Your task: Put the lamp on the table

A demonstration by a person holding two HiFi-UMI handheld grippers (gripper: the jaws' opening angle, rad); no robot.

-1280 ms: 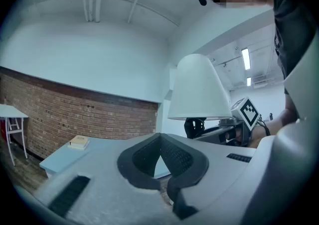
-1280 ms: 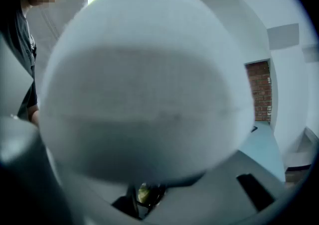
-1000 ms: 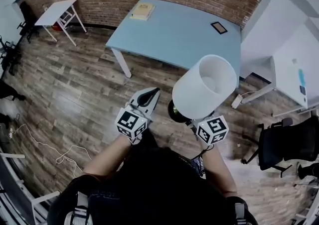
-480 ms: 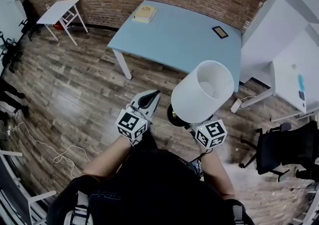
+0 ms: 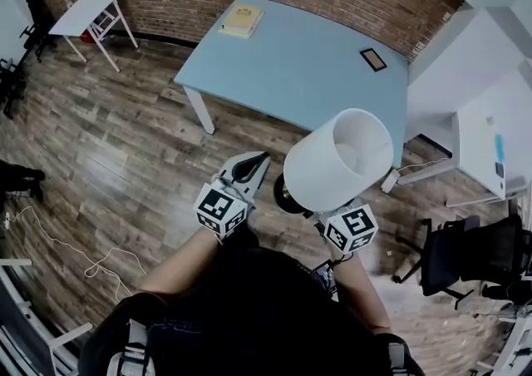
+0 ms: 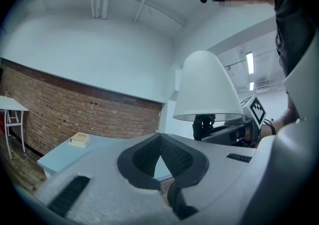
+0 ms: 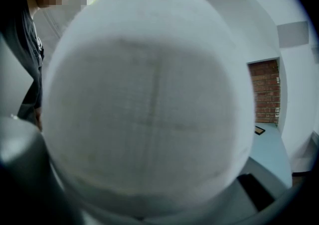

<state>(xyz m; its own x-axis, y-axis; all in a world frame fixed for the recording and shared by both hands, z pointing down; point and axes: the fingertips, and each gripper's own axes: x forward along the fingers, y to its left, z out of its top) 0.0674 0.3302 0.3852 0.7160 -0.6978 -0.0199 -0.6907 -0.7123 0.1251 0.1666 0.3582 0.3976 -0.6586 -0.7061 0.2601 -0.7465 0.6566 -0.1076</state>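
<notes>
The lamp has a white shade (image 5: 339,158) and a dark round base (image 5: 285,195). It hangs above the wooden floor, short of the light blue table (image 5: 291,62). My right gripper (image 5: 322,211) is shut on the lamp's dark stem under the shade, and the shade hides its jaws. The left gripper view shows the shade (image 6: 212,87) with the right gripper (image 6: 233,132) gripping just below it. In the right gripper view the shade (image 7: 149,99) fills nearly everything. My left gripper (image 5: 248,168) is beside the lamp, shut and empty, with its jaws (image 6: 162,162) together.
A tan book (image 5: 241,21) and a small dark frame (image 5: 373,59) lie on the table. A small white table (image 5: 83,17) stands far left. White desks (image 5: 490,129) and a black office chair (image 5: 465,254) are at the right. A cable (image 5: 75,249) lies on the floor.
The view has shifted a little, with the table slightly further left. The lamp stays in the right gripper and both grippers keep their pose.
</notes>
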